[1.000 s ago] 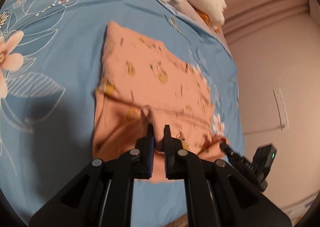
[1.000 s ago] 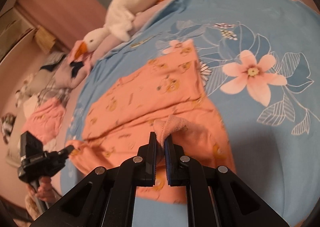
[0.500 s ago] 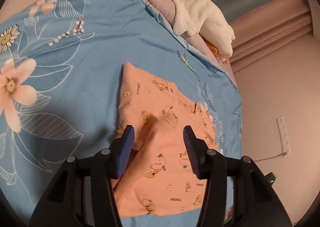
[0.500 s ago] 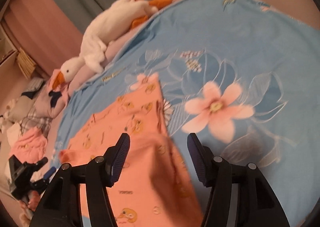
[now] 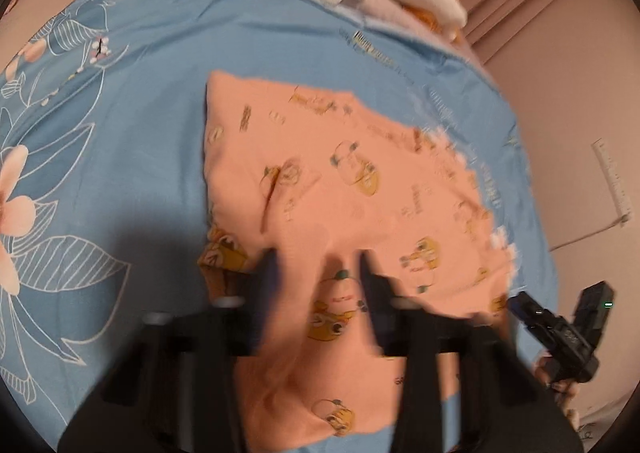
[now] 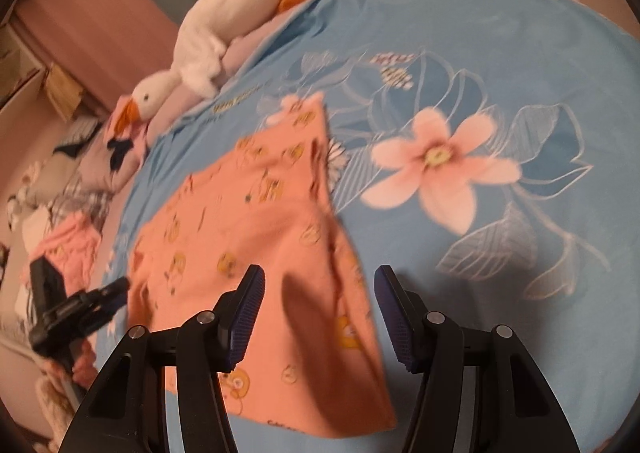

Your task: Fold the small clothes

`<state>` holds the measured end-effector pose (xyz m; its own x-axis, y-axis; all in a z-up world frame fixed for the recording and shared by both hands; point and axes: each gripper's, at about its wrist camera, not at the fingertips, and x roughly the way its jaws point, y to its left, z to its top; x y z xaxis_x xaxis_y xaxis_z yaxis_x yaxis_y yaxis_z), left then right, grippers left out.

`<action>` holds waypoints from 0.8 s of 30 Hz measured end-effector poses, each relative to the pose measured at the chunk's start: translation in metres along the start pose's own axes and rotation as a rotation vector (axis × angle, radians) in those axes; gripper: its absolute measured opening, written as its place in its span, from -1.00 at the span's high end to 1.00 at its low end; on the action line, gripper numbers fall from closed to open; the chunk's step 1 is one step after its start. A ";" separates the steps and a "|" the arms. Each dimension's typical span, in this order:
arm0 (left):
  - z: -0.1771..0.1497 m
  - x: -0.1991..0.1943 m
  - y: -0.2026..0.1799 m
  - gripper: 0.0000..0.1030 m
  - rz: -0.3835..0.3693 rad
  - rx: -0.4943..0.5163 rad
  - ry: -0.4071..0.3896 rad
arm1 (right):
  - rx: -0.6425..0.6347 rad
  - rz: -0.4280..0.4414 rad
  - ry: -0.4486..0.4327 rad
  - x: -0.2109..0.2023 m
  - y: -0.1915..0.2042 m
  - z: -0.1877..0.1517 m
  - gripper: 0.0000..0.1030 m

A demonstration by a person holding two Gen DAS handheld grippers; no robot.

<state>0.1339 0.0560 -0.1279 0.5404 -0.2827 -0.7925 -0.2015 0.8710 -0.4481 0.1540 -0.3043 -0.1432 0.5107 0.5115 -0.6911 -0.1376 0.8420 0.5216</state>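
Peach-orange garment (image 5: 344, 189), printed with small yellow cartoon figures, spread on a blue bedsheet (image 5: 132, 105) with large pink flowers; nearer part doubled over, forming a soft ridge across the middle. Same garment (image 6: 260, 237) in the right wrist view, lying left of one pink flower on the bedsheet (image 6: 500, 65).

Left gripper (image 5: 318, 273) above the near half of the garment, jaws spread apart with fabric visible between them, nothing clamped; outline smeared by motion blur. Right gripper (image 6: 318, 313) likewise over the near edge of the garment, jaws wide, blue ribbed pads (image 6: 248, 313) bare.

White plush goose (image 6: 240, 29) with orange beak along the far edge of the bed, well apart from the garment. Pile of pink clothing (image 6: 66, 249) at far left of the right wrist view. Pink wall (image 5: 580, 93) beside the bed.
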 end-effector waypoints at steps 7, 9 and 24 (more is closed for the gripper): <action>-0.004 -0.031 -0.003 0.94 0.084 0.007 -0.124 | -0.047 -0.001 0.005 0.001 0.012 -0.004 -0.16; -0.007 -0.051 0.000 0.94 0.088 -0.007 -0.165 | -0.051 0.005 0.004 -0.003 0.011 -0.004 -0.16; -0.062 -0.048 0.035 0.92 0.177 -0.064 -0.033 | -0.105 0.032 0.068 0.016 0.019 0.013 -0.16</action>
<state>0.0504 0.0755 -0.1306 0.5185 -0.1132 -0.8475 -0.3464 0.8784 -0.3293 0.1705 -0.2820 -0.1381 0.4460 0.5460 -0.7092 -0.2428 0.8365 0.4913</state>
